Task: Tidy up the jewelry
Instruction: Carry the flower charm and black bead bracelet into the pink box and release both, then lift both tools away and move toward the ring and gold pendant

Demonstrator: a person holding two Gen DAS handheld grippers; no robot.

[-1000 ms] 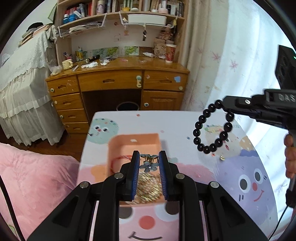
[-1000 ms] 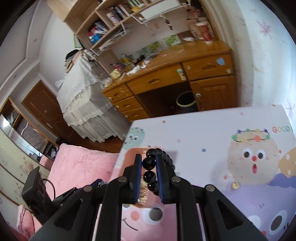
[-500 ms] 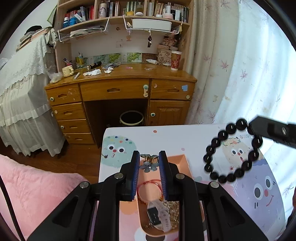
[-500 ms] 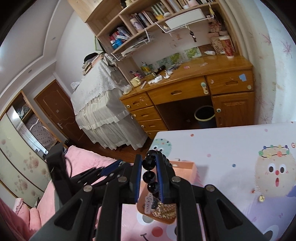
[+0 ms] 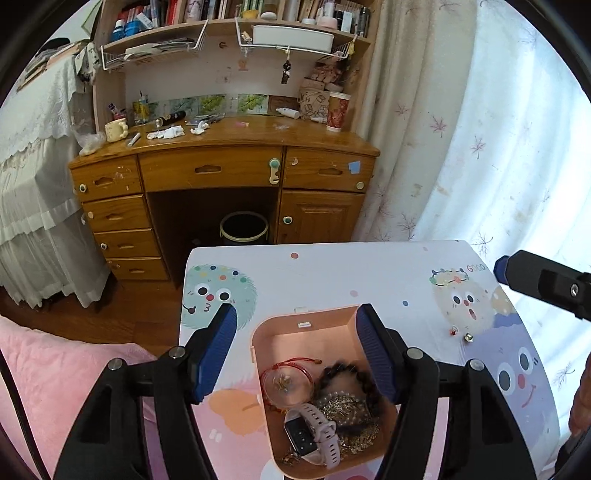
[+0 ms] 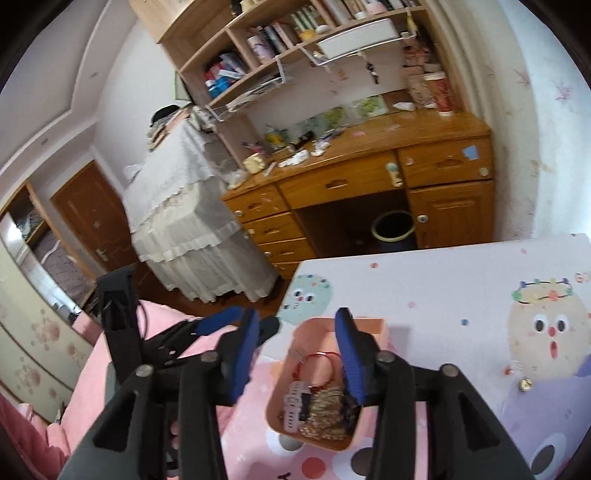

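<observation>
- Nearest the left wrist camera, the left gripper hangs over the table with its blue-padded fingers spread wide, nothing held between them.
- Directly below and between those fingers sits a peach-pink jewelry box, open at the top, resting on the table.
- Inside the box lies a heap of jewelry: a pale pink wristwatch at the near end, a tangle of gold chain beside it, a dark beaded bracelet on top of the chain toward the right wall, and a thin red cord bracelet toward the left wall.
- From the right wrist camera, the right gripper is also spread wide and holds nothing; its right finger reaches over the box and its left finger lies off the box's left side.
- The table has a white and pastel top printed with cartoon faces.
- To the right of the box, well apart from it, a small gold bell charm with a red bit beside it lies on the tabletop.
- Beyond the table stands a wooden desk with drawers, its top cluttered, and a dark waste bin in its kneehole.
- Farthest back, bookshelves rise above the desk, and a white curtain hangs at the right.
</observation>
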